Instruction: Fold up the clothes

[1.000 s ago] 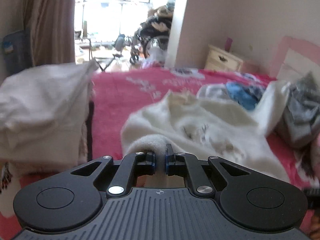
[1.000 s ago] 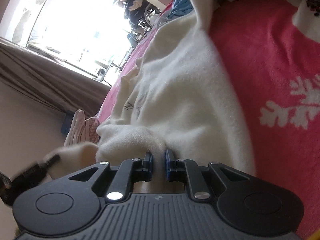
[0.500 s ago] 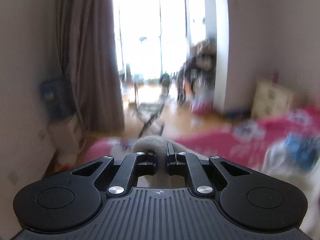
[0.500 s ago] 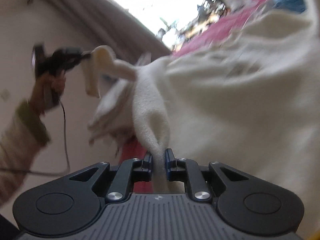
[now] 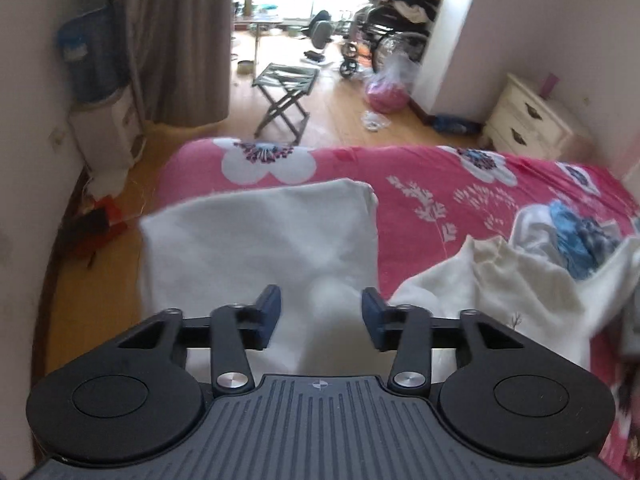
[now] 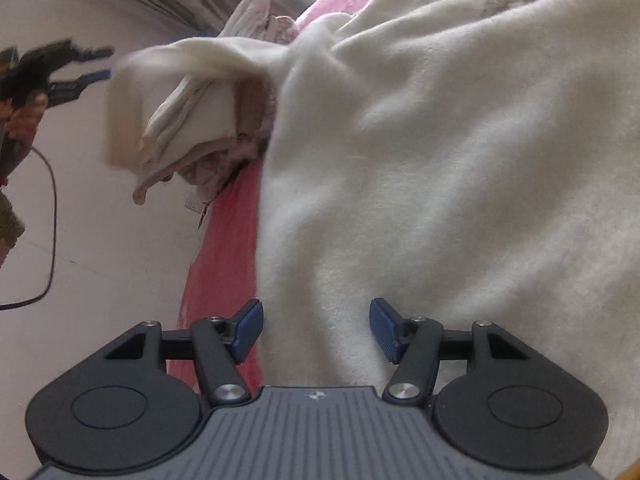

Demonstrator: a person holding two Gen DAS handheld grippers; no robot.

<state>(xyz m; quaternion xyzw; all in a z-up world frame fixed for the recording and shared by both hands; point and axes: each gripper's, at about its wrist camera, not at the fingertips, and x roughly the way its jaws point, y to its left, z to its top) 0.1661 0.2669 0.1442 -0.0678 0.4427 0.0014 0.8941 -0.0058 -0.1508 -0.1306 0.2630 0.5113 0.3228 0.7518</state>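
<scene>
A cream fleece garment (image 6: 460, 152) fills most of the right wrist view and lies on the pink bed. My right gripper (image 6: 316, 330) is open just above it, with cloth between the spread jaws but not pinched. One sleeve (image 6: 192, 60) of it stretches left over a stack of folded clothes (image 6: 208, 136). My left gripper (image 5: 320, 316) is open above a white folded piece (image 5: 260, 248); the cream garment (image 5: 500, 288) lies to its right. The left gripper also shows in the right wrist view (image 6: 60, 72), open, beside the sleeve end.
The pink flowered bedspread (image 5: 420, 176) covers the bed. A blue and white heap of clothes (image 5: 576, 232) lies at the right. Beyond the bed are a folding stool (image 5: 286, 92), a cream nightstand (image 5: 528, 120), a curtain (image 5: 180, 40) and a wall at the left.
Both grippers were shut on the cream garment and have opened, letting it go. The left gripper swung up and now looks down over the bed's end. The sleeve dropped onto the stack.
</scene>
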